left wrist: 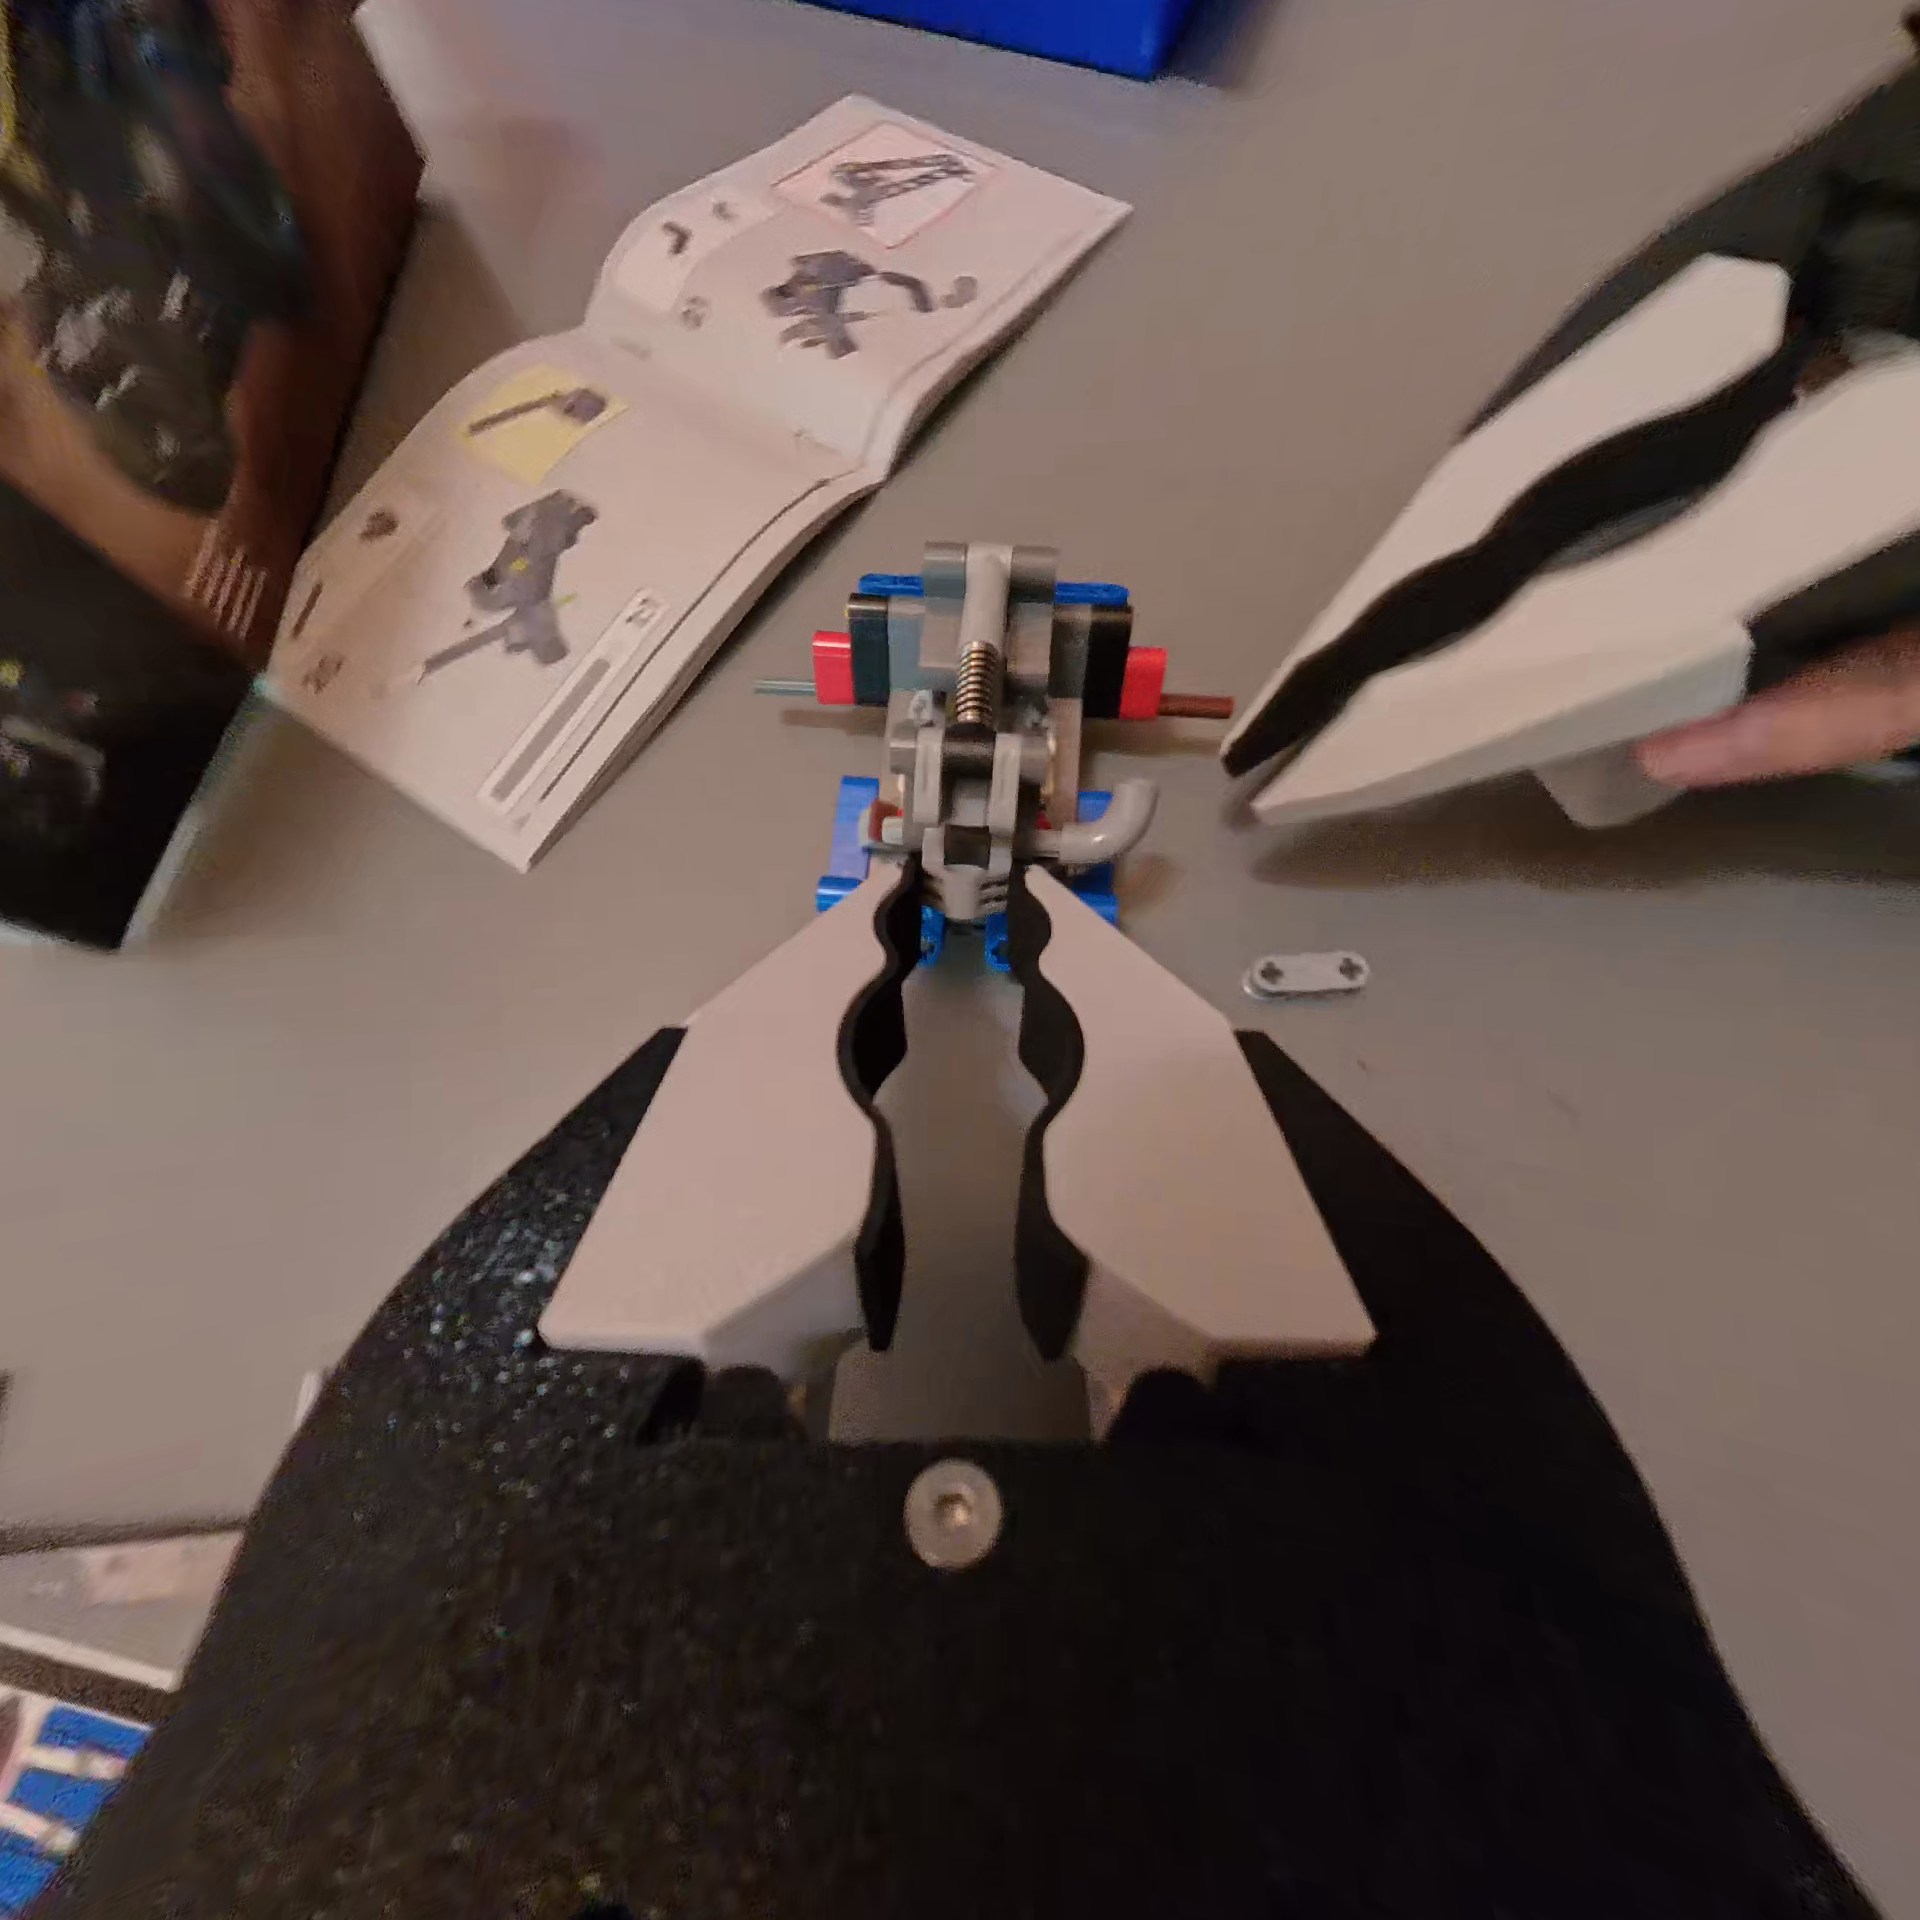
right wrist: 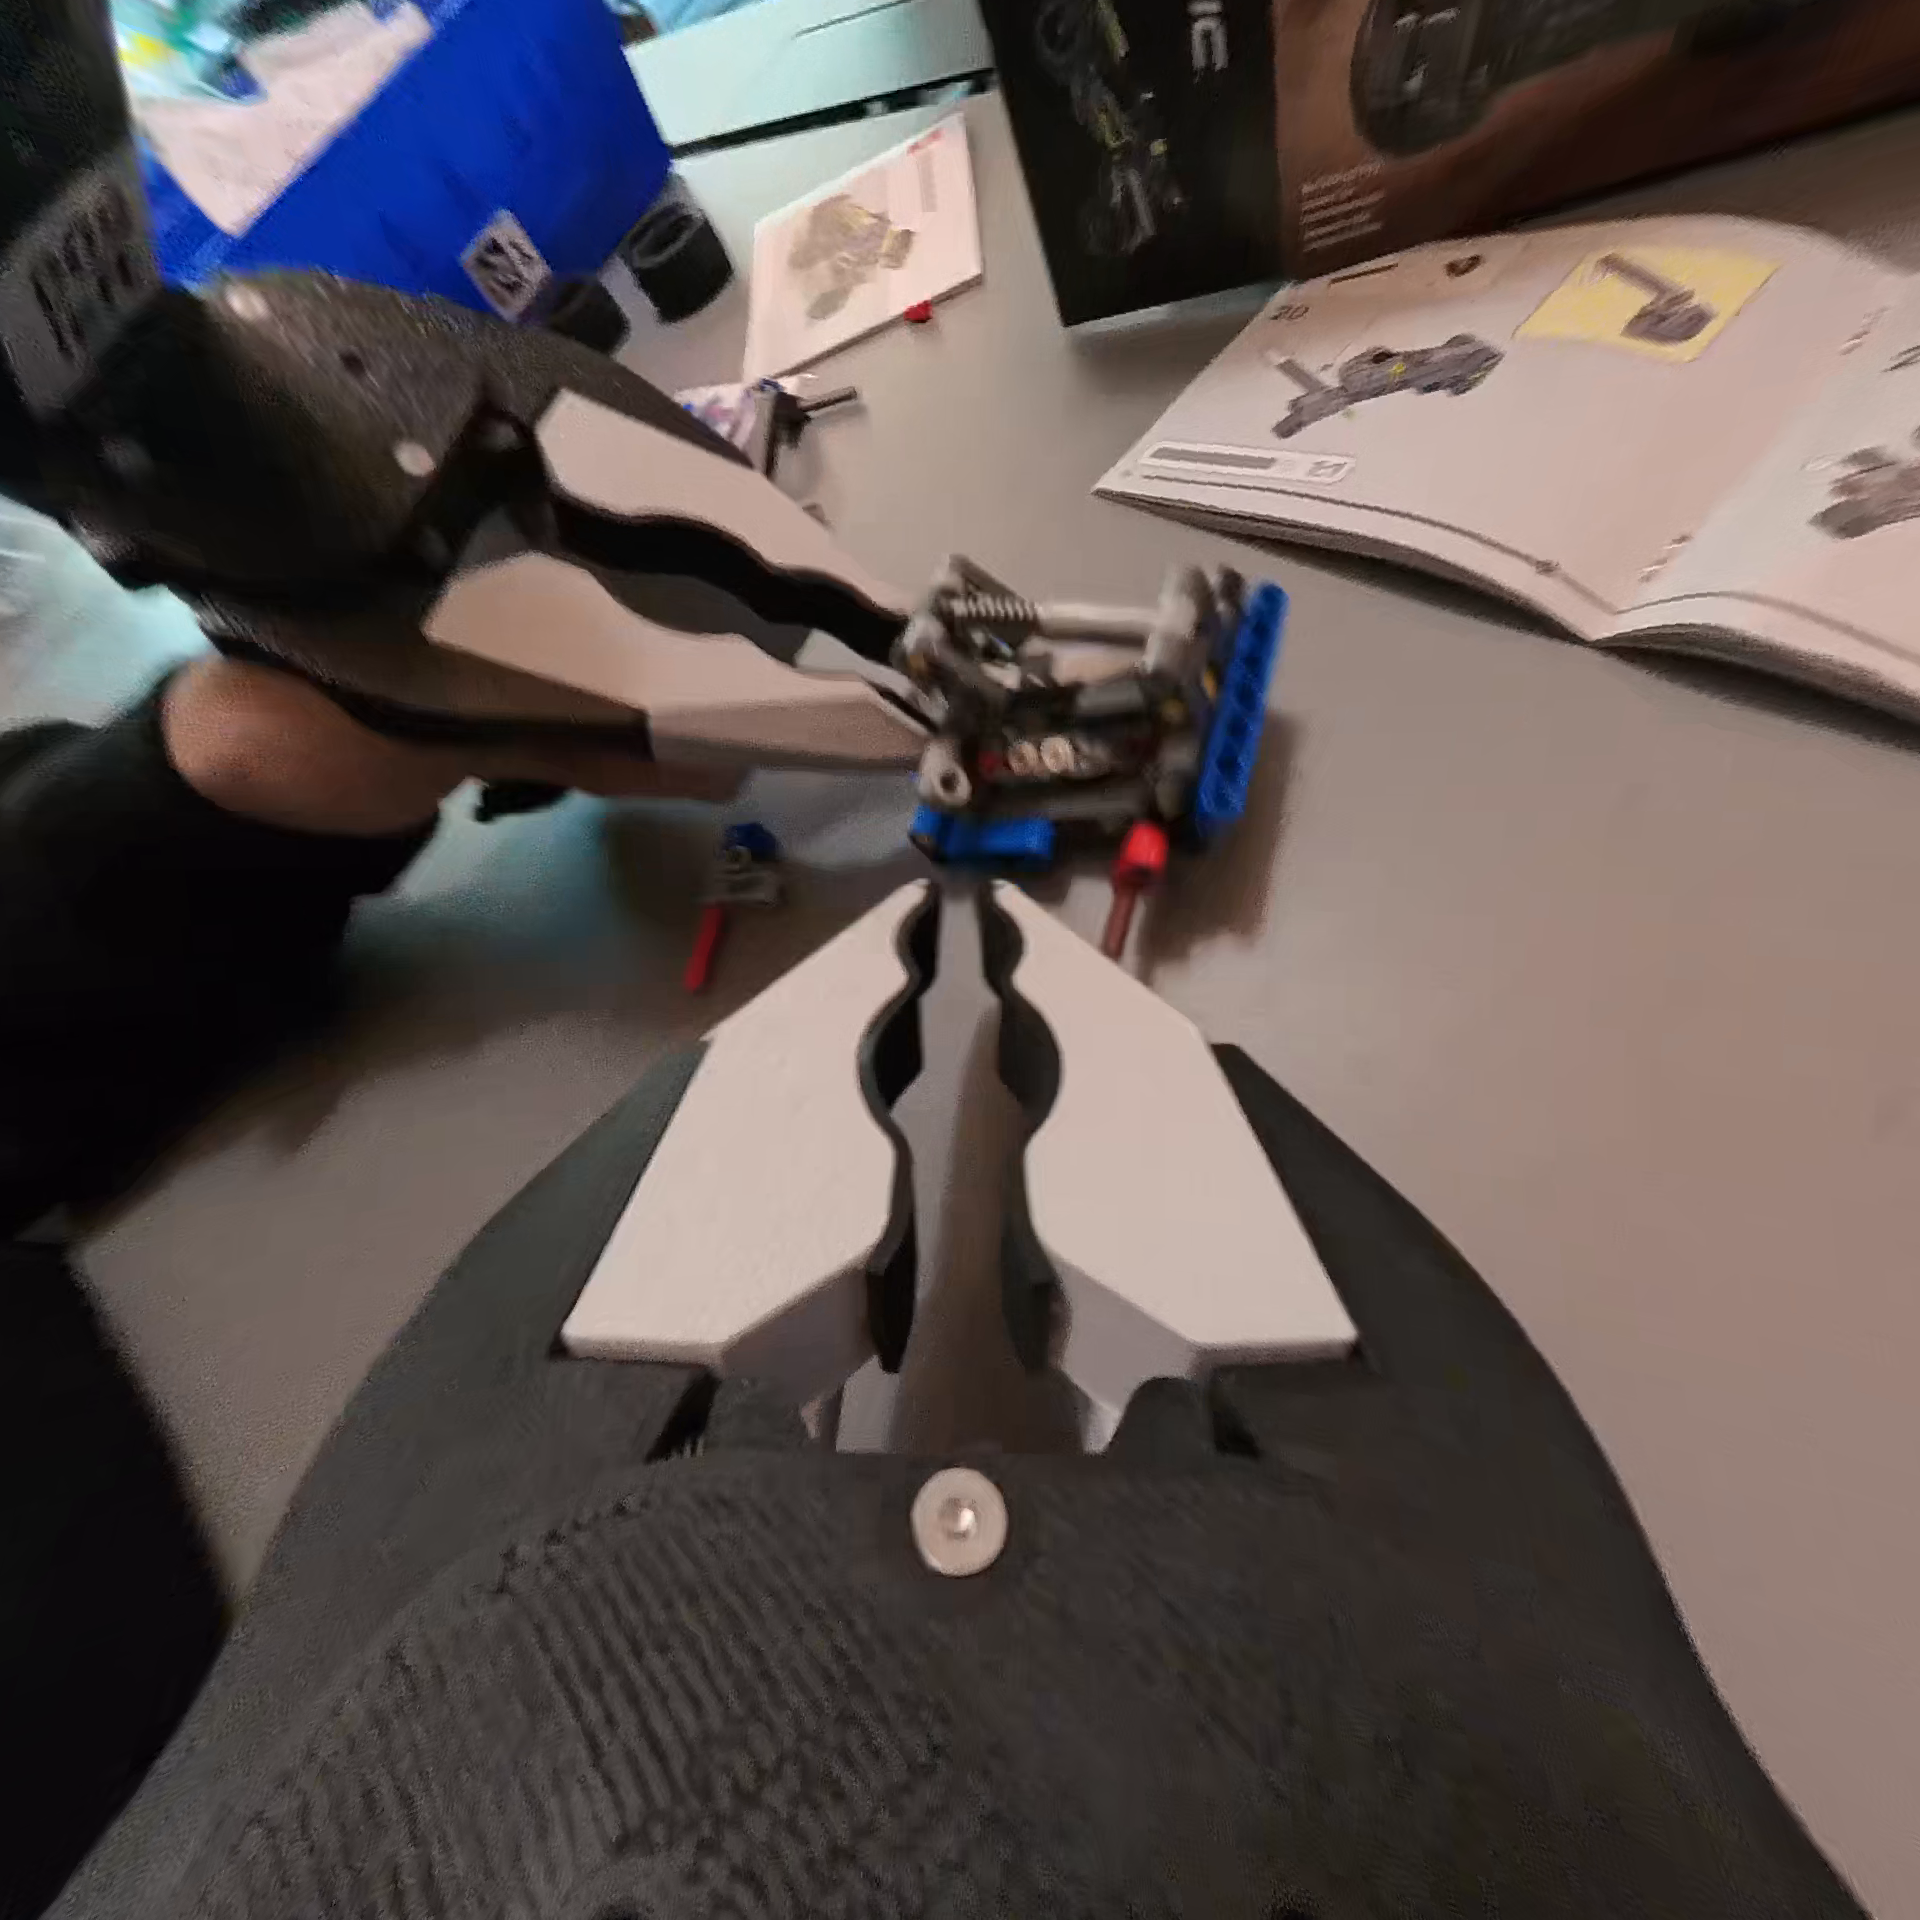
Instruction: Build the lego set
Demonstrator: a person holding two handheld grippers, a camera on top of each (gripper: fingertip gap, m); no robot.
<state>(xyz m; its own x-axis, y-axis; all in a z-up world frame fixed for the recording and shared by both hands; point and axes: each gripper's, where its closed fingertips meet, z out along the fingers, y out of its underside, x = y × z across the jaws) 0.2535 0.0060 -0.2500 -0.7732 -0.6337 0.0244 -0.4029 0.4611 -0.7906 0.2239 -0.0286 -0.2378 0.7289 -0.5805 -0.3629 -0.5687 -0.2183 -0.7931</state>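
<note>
In the left wrist view, the left claw is clamped on the near end of a small brick-built model of grey, black, blue and red parts with a metal spring on top; both dark pads press on a grey piece there. The model stands on the grey desk. An open instruction booklet lies beyond it to the left, and a small flat grey link lies just to the right of the claw. The right claw comes in from the right, nearly together.

In the right wrist view, the right claw hangs just short of the model, fingers a narrow slit apart with bare desk between them. The left claw grips the model's left end. A red-capped axle sticks out toward the camera, and a small loose assembly with a red pin lies to the left.
</note>
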